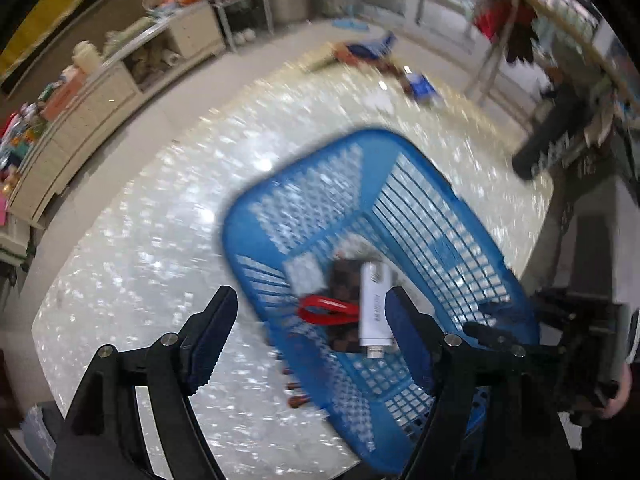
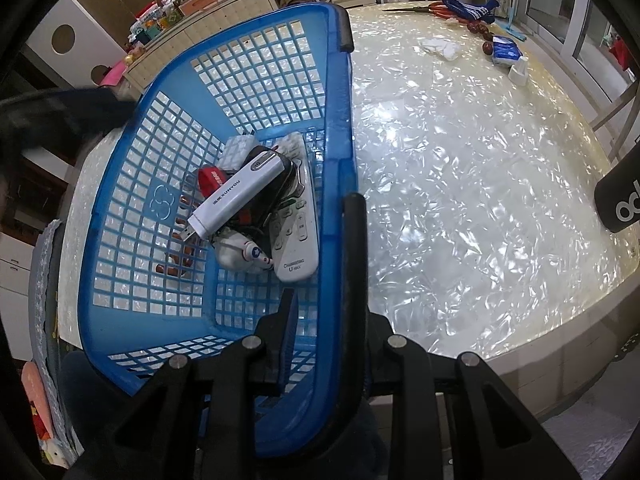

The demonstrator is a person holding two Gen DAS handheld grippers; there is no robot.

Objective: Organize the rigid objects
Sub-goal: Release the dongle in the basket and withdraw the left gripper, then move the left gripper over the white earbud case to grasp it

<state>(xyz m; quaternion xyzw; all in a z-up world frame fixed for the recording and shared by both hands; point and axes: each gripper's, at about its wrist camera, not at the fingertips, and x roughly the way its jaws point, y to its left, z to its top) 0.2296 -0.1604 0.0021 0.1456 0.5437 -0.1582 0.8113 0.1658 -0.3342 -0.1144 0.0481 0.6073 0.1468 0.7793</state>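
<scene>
A blue lattice basket [image 2: 336, 92] stands on the pearly table. In it lie a white USB stick [image 2: 240, 196], a white remote control [image 2: 298, 232], a red item [image 2: 212, 180] and a black item under the stick. My right gripper [image 2: 322, 245] is shut on the basket's near side wall, one finger inside and one outside. My left gripper [image 1: 310, 296] hangs open above the basket [image 1: 424, 216], with nothing between its pads. Below it lie the white stick [image 1: 374, 308] and a red loop [image 1: 324, 310]. This view is blurred.
At the table's far end lie red-handled scissors [image 2: 436, 9], a blue cloth [image 2: 476, 10], a white rag [image 2: 442, 48] and a blue packet [image 2: 505, 51]. A black cylinder [image 2: 620, 200] stands at the right edge. A long sideboard [image 1: 100, 96] lines the wall.
</scene>
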